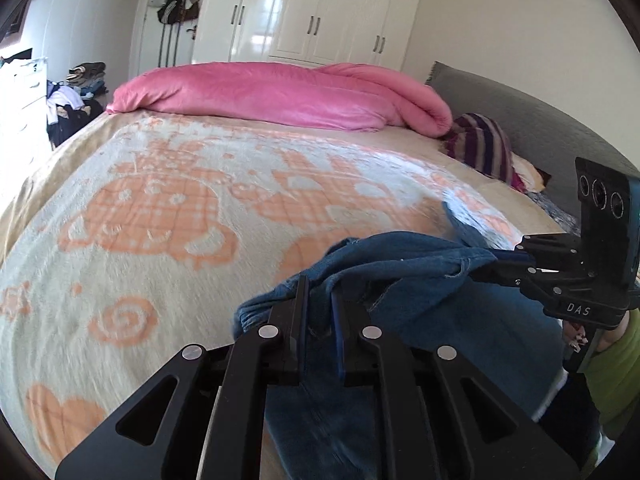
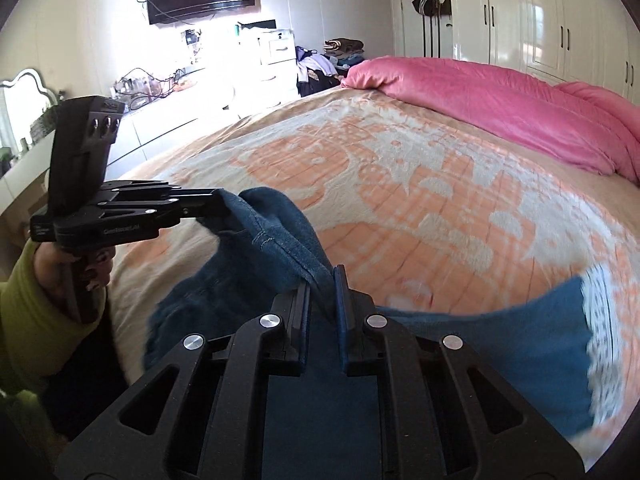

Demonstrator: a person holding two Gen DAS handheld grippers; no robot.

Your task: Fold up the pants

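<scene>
Jaws of both the left gripper (image 1: 320, 292) and right gripper (image 2: 323, 280) pinch blue denim jeans (image 1: 400, 264). The jeans hang over the near edge of the orange-patterned blanket (image 1: 180, 208).

I see the blue denim pants (image 1: 400, 264) lying on the peach-patterned fleece blanket (image 1: 168, 200) at the bed's near edge; the rolled pink plush duvet (image 1: 280, 96) lies behind them, the white glossy wardrobe (image 1: 320, 12) farther back.

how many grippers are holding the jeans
2. The left gripper is shut on the jeans at one edge; the right gripper is shut on another edge, both above the bed.
</scene>
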